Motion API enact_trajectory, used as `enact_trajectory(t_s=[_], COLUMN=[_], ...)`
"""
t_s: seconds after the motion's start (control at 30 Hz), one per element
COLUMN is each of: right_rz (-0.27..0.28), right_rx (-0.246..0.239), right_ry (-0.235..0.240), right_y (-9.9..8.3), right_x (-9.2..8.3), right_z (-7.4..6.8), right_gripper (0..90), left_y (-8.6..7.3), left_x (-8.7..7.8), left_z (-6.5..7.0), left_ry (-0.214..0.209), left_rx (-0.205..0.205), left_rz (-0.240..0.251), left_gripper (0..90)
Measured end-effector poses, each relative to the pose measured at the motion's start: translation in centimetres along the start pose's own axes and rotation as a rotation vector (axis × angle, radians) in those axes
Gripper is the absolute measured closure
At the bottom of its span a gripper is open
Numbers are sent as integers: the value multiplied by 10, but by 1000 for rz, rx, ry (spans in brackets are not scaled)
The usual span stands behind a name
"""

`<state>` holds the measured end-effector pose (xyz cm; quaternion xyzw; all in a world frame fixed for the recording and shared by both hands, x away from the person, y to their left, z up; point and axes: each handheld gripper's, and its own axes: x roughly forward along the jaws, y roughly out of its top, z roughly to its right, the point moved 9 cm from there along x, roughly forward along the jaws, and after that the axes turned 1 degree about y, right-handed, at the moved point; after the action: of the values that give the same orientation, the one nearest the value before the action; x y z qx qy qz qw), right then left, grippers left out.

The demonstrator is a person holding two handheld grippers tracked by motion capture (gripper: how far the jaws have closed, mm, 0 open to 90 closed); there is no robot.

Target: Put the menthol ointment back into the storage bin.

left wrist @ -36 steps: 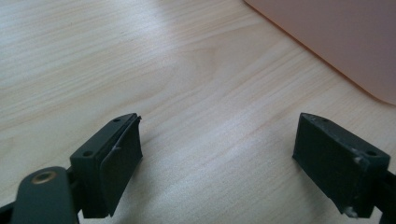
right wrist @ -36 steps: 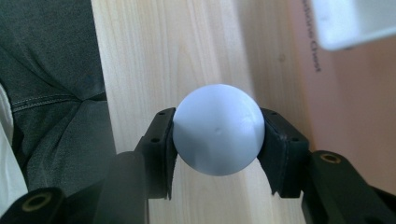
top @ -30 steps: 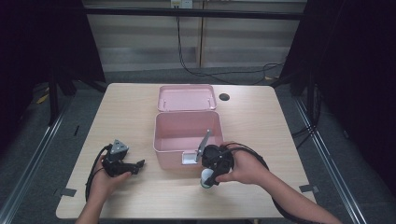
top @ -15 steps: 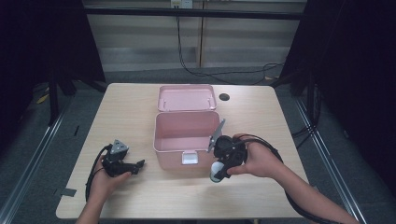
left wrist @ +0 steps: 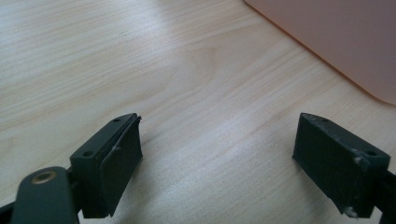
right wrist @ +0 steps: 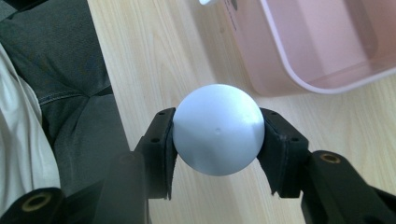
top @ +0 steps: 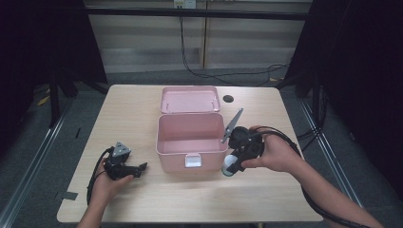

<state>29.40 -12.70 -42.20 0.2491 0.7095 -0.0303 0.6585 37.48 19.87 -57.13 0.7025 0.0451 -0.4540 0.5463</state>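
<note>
White ball (right wrist: pixel 217 129) clamped between my right gripper (right wrist: pixel 218 140) pads, just off the pink box's (top: pixel 190 137) front right corner; its camera shows the grip, which overhead is unclear. Left gripper (left wrist: pixel 219 154) spread wide over bare table (left wrist: pixel 140 56).

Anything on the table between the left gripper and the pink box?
Nothing: in the high view, bare wooden table separates the left gripper from the pink box; the left gripper view shows the same.
</note>
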Motion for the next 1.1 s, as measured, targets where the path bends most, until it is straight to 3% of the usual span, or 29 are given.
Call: enact_trajectory(t_s=[0.6,1.1], right_rz=[15,29], right_rx=[65,103], right_ry=[-44,-58], right_y=[-1,15], right_x=[-32,-52], right_z=[19,33], right_gripper=[506,506], left_y=[0,0], left_x=[0,0], left_z=[0,0], left_ry=[1,-1], left_rx=[2,3], left_rz=[0,-3], left_gripper=[147,146])
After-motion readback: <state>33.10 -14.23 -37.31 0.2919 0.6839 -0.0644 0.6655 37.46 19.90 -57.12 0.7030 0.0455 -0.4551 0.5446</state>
